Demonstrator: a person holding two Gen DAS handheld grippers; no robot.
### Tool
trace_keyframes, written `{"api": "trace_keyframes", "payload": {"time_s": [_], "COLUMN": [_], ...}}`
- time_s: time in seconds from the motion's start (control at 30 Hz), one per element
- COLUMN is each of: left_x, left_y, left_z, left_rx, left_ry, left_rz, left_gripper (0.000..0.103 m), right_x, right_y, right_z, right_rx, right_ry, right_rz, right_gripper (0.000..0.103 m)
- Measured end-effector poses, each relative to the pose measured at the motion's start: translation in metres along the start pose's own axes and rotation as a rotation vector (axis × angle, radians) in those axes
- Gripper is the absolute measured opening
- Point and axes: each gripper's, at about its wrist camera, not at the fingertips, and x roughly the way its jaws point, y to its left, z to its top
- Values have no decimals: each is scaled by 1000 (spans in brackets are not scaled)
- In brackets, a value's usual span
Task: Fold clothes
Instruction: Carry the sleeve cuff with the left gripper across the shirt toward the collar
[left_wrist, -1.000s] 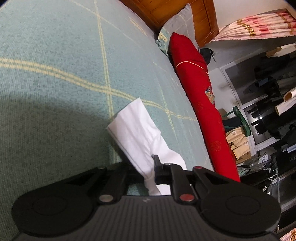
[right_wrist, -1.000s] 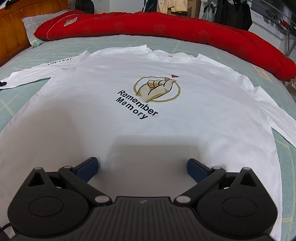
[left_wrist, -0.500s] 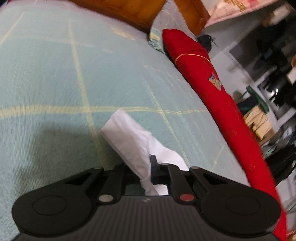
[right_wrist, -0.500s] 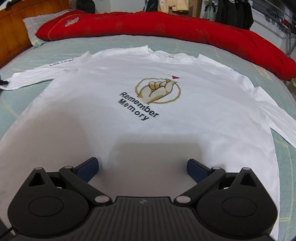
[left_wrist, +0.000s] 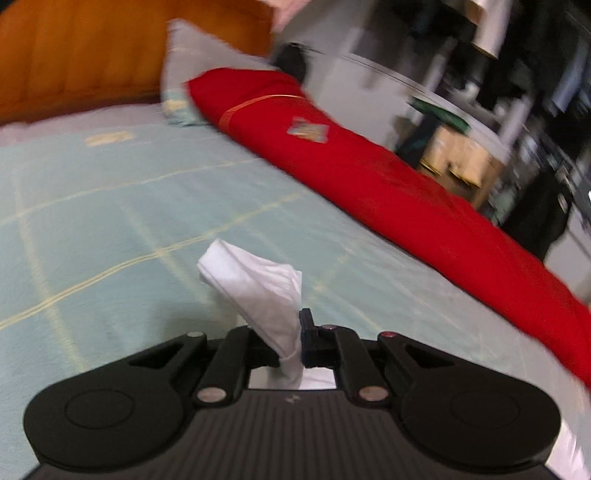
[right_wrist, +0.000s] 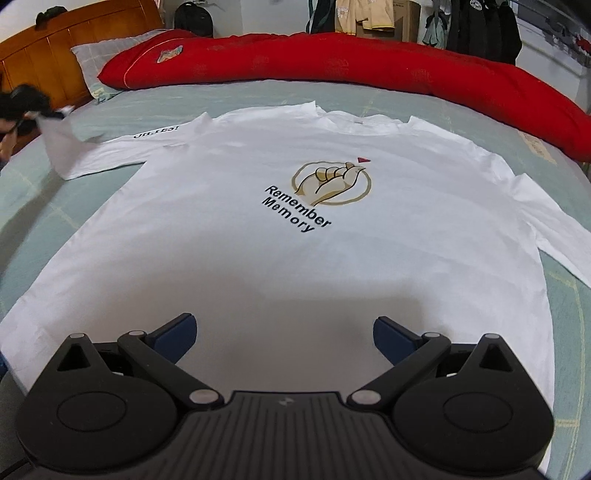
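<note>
A white long-sleeved shirt (right_wrist: 288, 229) with a fist logo and "Remember Memory" lies flat, front up, on the green bed (right_wrist: 229, 99). My left gripper (left_wrist: 295, 332) is shut on the cuff of its left-hand sleeve (left_wrist: 258, 288), which bunches up above the bedspread. The right wrist view shows that same gripper (right_wrist: 55, 115) at the far left, holding the sleeve end (right_wrist: 62, 147) lifted off the bed. My right gripper (right_wrist: 284, 332) hovers open over the shirt's lower hem, with only flat cloth below its blue pads (right_wrist: 177, 330).
A long red bolster (right_wrist: 369, 66) runs along the bed's far side, with a grey pillow (right_wrist: 92, 59) and a wooden headboard (right_wrist: 55, 44) at the left. Clothes hang on a rack (right_wrist: 480, 26) behind. Boxes (left_wrist: 458, 162) stand beside the bed.
My left gripper has risen with the sleeve cuff and rolled, so the bed now looks level; the sleeve end has come up off the bedspread. The right gripper has risen slightly.
</note>
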Motion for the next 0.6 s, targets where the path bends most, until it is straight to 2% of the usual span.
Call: {"api": "trace_keyframes", "payload": {"time_s": [0.2, 0.4, 0.6], "left_x": [-6, -13, -20], "left_y": [-91, -173, -238], "left_z": [-5, -16, -29], "left_rx": [165, 283, 376], "left_ry": [23, 36, 50], "left_rz": [-62, -120, -165], "left_gripper": [6, 6, 6], "right_x": [-16, -24, -26], "right_y": [-4, -15, -28], "right_z": [-9, -19, -30], "right_rx": [-23, -13, 25], "right_ry": [-22, -29, -38], "right_rz": [30, 39, 54], "right_gripper": [103, 103, 103]}}
